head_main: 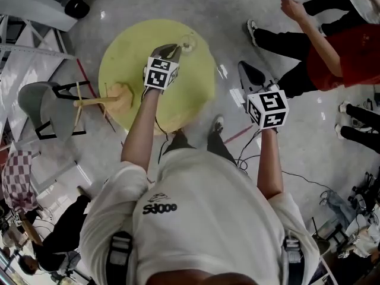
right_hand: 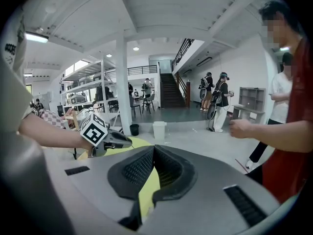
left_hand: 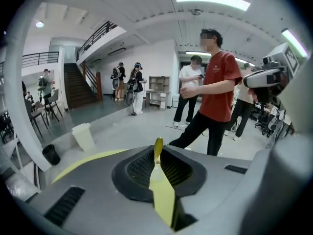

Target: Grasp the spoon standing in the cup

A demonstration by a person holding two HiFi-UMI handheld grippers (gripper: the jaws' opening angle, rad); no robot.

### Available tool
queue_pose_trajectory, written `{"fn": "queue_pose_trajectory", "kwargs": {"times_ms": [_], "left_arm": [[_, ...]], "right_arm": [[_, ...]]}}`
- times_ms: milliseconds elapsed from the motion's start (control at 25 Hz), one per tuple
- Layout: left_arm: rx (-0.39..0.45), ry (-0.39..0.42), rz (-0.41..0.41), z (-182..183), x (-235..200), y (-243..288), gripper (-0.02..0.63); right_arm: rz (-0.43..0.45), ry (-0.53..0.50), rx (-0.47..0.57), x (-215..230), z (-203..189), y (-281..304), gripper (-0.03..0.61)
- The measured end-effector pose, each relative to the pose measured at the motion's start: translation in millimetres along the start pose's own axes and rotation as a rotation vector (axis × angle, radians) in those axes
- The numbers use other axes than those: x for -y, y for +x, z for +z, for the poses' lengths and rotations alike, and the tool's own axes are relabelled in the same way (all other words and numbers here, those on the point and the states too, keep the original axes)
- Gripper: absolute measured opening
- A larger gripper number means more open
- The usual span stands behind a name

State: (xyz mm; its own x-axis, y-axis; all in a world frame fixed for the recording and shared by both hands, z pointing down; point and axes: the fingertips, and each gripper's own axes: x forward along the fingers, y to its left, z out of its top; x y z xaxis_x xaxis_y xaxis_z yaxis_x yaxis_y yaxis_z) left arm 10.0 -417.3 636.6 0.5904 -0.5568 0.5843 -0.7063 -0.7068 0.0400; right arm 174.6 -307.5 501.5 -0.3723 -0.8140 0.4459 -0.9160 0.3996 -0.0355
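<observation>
Left hand-held gripper (left_hand: 157,156): ribbed black jaws clamp slim yellow spoon (left_hand: 158,146) | right hand-held gripper (right_hand: 154,150): jaws together

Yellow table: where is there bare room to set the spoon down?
The middle and near part of the yellow table, between the tan object at its left edge and the left gripper, is bare. It is crowded at the far rim, where that gripper holds the spoon by the cup.

White short-sleeved T-shirt (head_main: 202,183), black logo print (head_main: 160,208) on it. Grey-black harness straps (head_main: 119,251) on both shoulders. Dark trousers (head_main: 178,142). Left gripper (head_main: 177,50) and right gripper (head_main: 244,69): grey shells, black ribbed pads (right_hand: 134,170), white cubes (head_main: 161,73) with black square markers, thin black cables (head_main: 159,136).
</observation>
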Motion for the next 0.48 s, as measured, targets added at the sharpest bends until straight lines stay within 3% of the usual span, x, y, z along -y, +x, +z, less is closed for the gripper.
{"fn": "queue_pose_trajectory", "kwargs": {"times_ms": [480], "left_arm": [[0.201,0.051,0.046,79,12,-99,0.057]], "right_arm": [[-0.036,-0.088,0.129,-18,63,-36,0.021]]}}
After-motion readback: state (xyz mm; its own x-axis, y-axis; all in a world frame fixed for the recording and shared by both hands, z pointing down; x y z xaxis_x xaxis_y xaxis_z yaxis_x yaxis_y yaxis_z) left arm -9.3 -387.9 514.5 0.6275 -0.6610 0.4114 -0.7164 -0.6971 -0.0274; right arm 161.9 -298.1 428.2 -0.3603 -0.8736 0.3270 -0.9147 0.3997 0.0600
